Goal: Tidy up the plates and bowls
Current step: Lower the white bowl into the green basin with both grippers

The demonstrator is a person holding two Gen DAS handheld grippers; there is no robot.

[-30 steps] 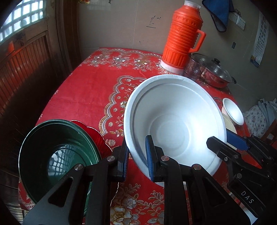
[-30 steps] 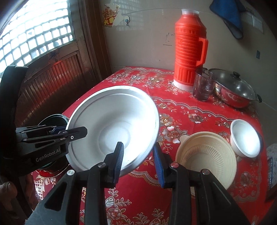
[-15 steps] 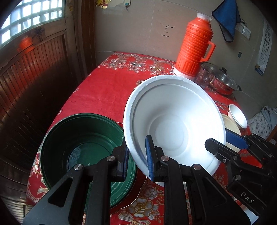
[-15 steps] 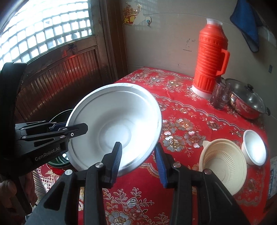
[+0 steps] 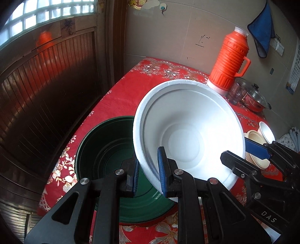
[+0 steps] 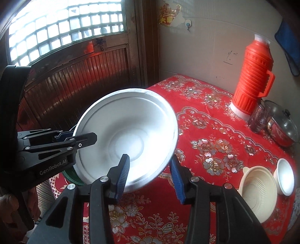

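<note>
white enamel-look bowl [image 5: 189, 129], large and tilted, is held in the air over the red floral tablecloth [image 6: 215, 146] at the table's near left corner. legible writing: "genrobot.ai" on the body of the left gripper [image 6: 75, 139] as seen from the right wrist view, and "das" on the body of the right gripper [image 5: 241, 150] as seen from the left wrist view. the red-and-gold wall decoration [image 6: 169, 16] carries characters too blurred to read.

gripper states: the left gripper is clamped on the bowl's rim, one blue pad inside and one outside. the right gripper's jaws are opening; the opposite rim sits between its pads, and the outer pad stands visibly clear of the rim.

changes against the frames one second back: the green basin [image 5: 105, 165] was at the lower left edge of the left wrist view and is now directly under the white bowl's lowered side. the right gripper's pads were close on the rim then and are wider now. the thermos and pot have shifted toward the right of both views.

counts: one white bowl held; one green basin; one beige ribbed plastic bowl [image 6: 256, 193]; one small white bowl [image 6: 285, 179] touching it; one orange thermos [image 6: 252, 80]; one glass tumbler [image 6: 259, 120]; one lidded steel pot [image 6: 283, 125]; one blue cloth [image 5: 262, 30] hung on the wall.
</note>
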